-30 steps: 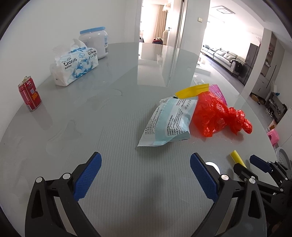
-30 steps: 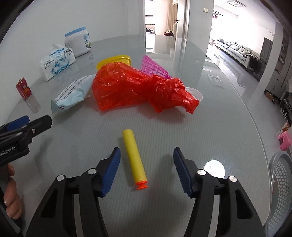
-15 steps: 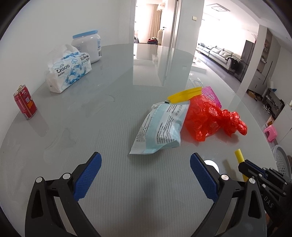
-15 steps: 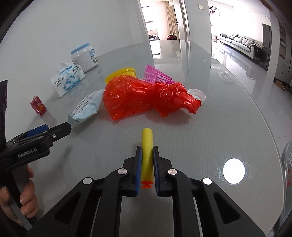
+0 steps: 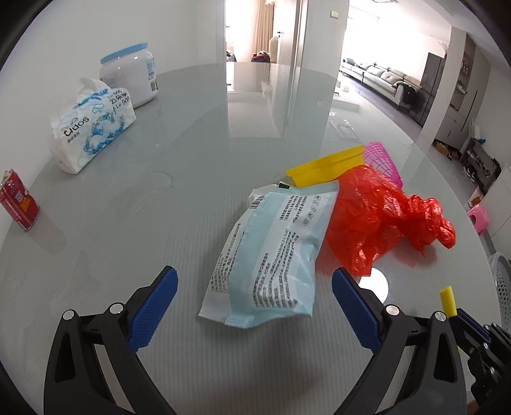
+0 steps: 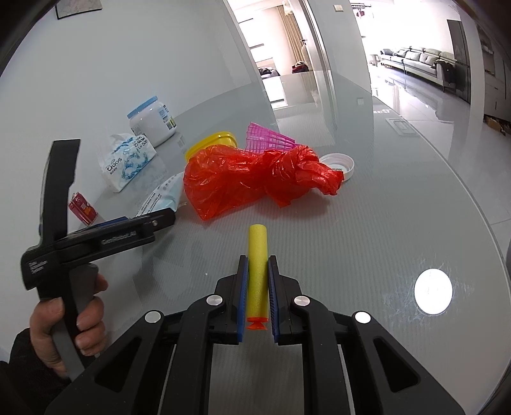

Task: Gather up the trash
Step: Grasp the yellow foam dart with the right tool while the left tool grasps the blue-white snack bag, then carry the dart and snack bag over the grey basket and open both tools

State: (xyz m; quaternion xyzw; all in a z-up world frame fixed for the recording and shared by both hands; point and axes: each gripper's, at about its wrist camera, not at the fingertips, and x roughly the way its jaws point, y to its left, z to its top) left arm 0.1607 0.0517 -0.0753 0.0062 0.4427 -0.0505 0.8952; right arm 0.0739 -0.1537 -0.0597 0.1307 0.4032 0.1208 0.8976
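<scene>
I am working in a home: a glossy round dining table [image 5: 198, 178] beside a doorway to a bright living room with a grey sofa [image 5: 380, 78] and curtains [image 5: 265, 19].

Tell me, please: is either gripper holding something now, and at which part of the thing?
The right gripper is shut on the yellow foam dart, along its lower body near the orange tip. The left gripper is open and holds nothing.

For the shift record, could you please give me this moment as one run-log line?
right gripper: jaws shut on foam dart | left gripper: jaws open, empty, facing wipes packet | red bag: on table
</scene>
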